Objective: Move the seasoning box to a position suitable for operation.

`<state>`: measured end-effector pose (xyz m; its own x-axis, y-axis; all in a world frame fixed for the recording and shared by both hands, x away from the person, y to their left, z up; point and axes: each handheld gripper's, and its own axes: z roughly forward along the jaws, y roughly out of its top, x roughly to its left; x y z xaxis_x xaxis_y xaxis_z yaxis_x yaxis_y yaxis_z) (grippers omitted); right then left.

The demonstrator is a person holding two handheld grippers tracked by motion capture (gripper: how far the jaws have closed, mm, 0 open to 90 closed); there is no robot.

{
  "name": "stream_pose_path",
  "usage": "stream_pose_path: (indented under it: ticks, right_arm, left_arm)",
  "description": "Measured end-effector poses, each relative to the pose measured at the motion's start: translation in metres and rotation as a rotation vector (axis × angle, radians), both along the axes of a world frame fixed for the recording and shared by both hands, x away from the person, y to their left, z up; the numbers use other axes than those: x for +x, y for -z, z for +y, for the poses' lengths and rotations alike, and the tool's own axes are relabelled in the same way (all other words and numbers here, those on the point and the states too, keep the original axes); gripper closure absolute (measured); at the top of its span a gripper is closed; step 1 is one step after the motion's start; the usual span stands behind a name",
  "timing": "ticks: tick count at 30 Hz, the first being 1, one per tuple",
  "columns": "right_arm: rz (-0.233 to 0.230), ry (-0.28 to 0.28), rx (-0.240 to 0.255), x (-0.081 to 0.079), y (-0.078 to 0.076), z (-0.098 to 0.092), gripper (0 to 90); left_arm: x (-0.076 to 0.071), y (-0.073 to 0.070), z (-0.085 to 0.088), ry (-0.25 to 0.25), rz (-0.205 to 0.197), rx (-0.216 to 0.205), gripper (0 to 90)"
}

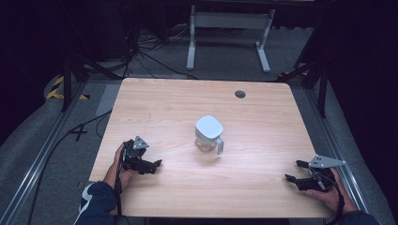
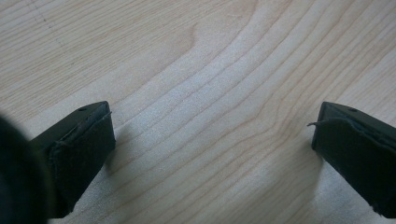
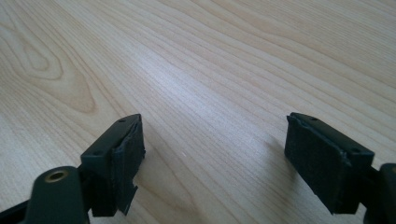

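A small clear jug (image 1: 208,135) with a white lid and a white handle stands upright at the middle of the wooden table (image 1: 263,122). My left gripper (image 1: 156,165) rests low on the table near its front left, held by a hand, pointing right toward the jug and well apart from it. In the left gripper view the left gripper (image 2: 212,140) is open, with bare wood between its pads. My right gripper (image 1: 294,170) lies near the front right corner, pointing left. In the right gripper view the right gripper (image 3: 212,149) is also open over bare wood.
A round cable hole (image 1: 240,93) sits near the table's far edge. Behind the table are a white desk frame (image 1: 230,28) and loose cables (image 1: 150,51) on the grey floor. Metal rails (image 1: 42,154) run along both sides.
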<state>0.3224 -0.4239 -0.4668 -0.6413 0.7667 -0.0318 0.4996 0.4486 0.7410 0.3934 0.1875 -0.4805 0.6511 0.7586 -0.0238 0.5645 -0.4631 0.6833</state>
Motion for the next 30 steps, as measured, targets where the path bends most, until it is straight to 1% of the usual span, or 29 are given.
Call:
stream_pose_path:
  ticks: [3,6,7,8,9,11,12,13,14,15,16,18,19,21,23,24,25,28,29,30]
  right_arm:
    - [0.001,0.002,0.000,0.000,0.000,0.000,20.2]
    - [0.015,0.003,-0.009,0.001,-0.002,0.000,22.5]
    - [0.019,0.010,-0.011,0.001,-0.003,0.000,24.7]
    - [0.030,0.021,-0.020,0.002,-0.005,0.000,28.0]
    - [0.032,0.026,-0.025,0.003,-0.006,0.001,30.3]
    - [0.034,0.038,-0.029,0.005,-0.008,0.002,34.6]
    - [0.033,0.033,-0.023,0.006,-0.009,0.002,42.1]
    - [0.033,0.011,0.001,0.007,-0.012,0.003,48.4]
    - [0.023,0.009,0.010,0.009,-0.014,0.006,53.1]
    - [0.020,0.006,0.015,0.010,-0.017,0.008,59.1]
    - [0.010,-0.008,0.042,0.012,-0.021,0.011,65.1]
    - [-0.003,-0.041,0.080,0.016,-0.027,0.017,73.1]
    - [-0.010,-0.055,0.080,0.018,-0.030,0.022,76.5]
    - [-0.027,-0.088,0.103,0.022,-0.035,0.031,83.0]
    - [-0.043,-0.126,0.114,0.024,-0.039,0.040,89.1]
    - [-0.048,-0.145,0.120,0.026,-0.040,0.043,89.6]
    - [-0.060,-0.159,0.118,0.028,-0.043,0.049,89.9]
    - [-0.070,-0.191,0.112,0.033,-0.048,0.064,90.0]
    - [-0.084,-0.210,0.108,0.038,-0.053,0.076,90.0]
    - [-0.084,-0.210,0.108,0.038,-0.053,0.076,90.0]
  left_arm:
    - [0.000,0.000,0.000,0.000,0.000,0.000,0.0]
    - [0.001,0.000,-0.001,0.002,-0.007,-0.001,0.0]
    - [0.001,0.000,-0.003,0.009,-0.004,-0.001,0.0]
    - [0.001,0.000,-0.005,0.003,-0.001,-0.004,0.0]
    - [0.002,0.000,-0.006,0.008,-0.007,-0.001,0.0]
    - [0.002,-0.001,-0.007,0.016,0.001,0.004,0.0]
    - [0.002,-0.001,-0.007,0.016,0.001,0.003,0.0]
    - [0.003,-0.001,-0.006,0.020,-0.001,0.005,0.0]
    - [0.003,-0.001,-0.006,0.025,-0.001,0.005,0.0]
    - [0.003,0.000,-0.007,0.036,-0.010,-0.003,0.0]
    - [0.003,0.000,-0.007,0.049,-0.007,0.001,0.0]
    - [0.003,0.000,-0.008,0.052,-0.005,-0.004,0.0]
    - [0.003,0.000,-0.008,0.054,-0.005,-0.002,0.0]
    - [0.003,0.000,-0.008,0.054,-0.005,-0.003,0.0]
    - [0.003,0.000,-0.008,0.054,-0.003,-0.003,0.0]
    - [0.003,0.000,-0.008,0.056,-0.003,-0.003,0.0]
    - [0.003,0.000,-0.008,0.057,-0.003,-0.004,0.0]
    - [0.004,0.000,-0.008,0.062,-0.007,-0.003,0.0]
    - [0.004,0.000,-0.008,0.061,-0.006,-0.003,0.0]
    - [0.004,0.000,-0.008,0.061,-0.006,-0.003,0.0]
